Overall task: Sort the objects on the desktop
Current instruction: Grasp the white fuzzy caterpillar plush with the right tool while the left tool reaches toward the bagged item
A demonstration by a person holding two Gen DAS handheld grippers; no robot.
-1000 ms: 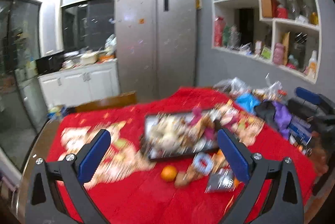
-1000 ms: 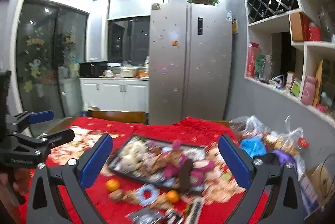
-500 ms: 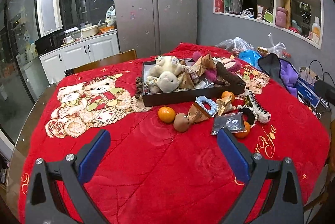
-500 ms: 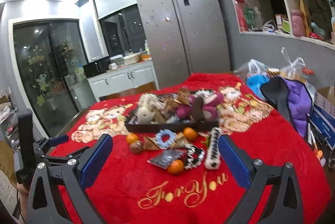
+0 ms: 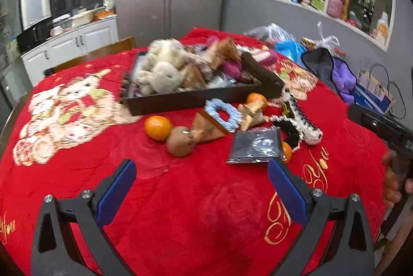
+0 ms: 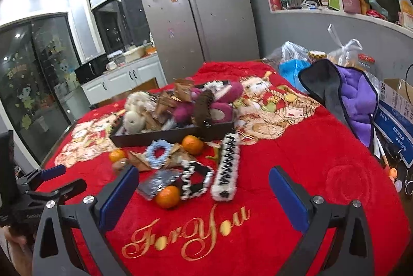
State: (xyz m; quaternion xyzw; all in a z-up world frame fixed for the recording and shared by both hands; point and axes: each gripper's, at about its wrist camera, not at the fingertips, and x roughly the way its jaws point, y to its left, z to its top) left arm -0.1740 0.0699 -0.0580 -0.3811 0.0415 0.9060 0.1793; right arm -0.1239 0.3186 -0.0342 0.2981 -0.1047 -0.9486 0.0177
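A dark tray (image 5: 185,99) (image 6: 165,134) heaped with plush toys sits mid-table on a red blanket. In front of it lie loose things: oranges (image 5: 158,127) (image 6: 167,196), a brown round fruit (image 5: 180,141), a blue scrunchie (image 5: 222,114) (image 6: 158,154), a dark packet (image 5: 255,144) (image 6: 158,183) and black-and-white knitted pieces (image 5: 300,125) (image 6: 227,170). My left gripper (image 5: 201,188) hovers open over bare blanket short of the pile. Just as empty and open, my right gripper (image 6: 204,194) hangs above the pile's near edge.
Bags, a purple-lined cloth (image 6: 353,97) and a blue-white box (image 6: 395,118) crowd the table's right side. A person's hand (image 5: 392,180) holds the right tool at the left view's right edge. A fridge, cabinets and wall shelves stand behind. A chair back (image 5: 103,54) is beyond the table.
Both grippers have dropped and come closer to the pile of loose things; the table now fills more of each view. Both stay open and empty.
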